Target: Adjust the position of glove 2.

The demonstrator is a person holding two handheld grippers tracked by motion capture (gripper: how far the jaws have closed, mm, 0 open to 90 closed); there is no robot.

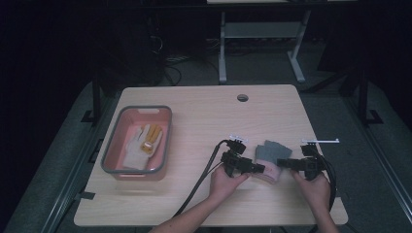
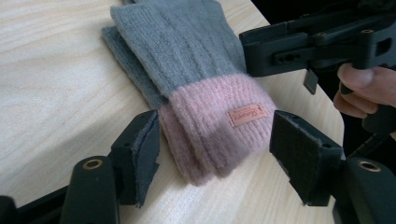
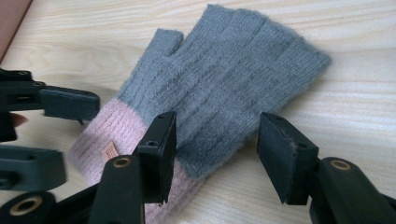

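A pair of grey knit fingerless gloves with pink cuffs lies stacked flat on the wooden table, right of centre. My left gripper comes at the pair from the left. In the left gripper view it is open, and the pink cuff with its small label lies between the jaws. My right gripper comes from the right. In the right gripper view it is open over the near edge of the grey part. The two grippers face each other closely across the gloves.
A pink basin with a grey rim stands at the table's left and holds a white and yellow glove. A round cable hole sits near the far edge. Cables trail from both grippers toward the front edge.
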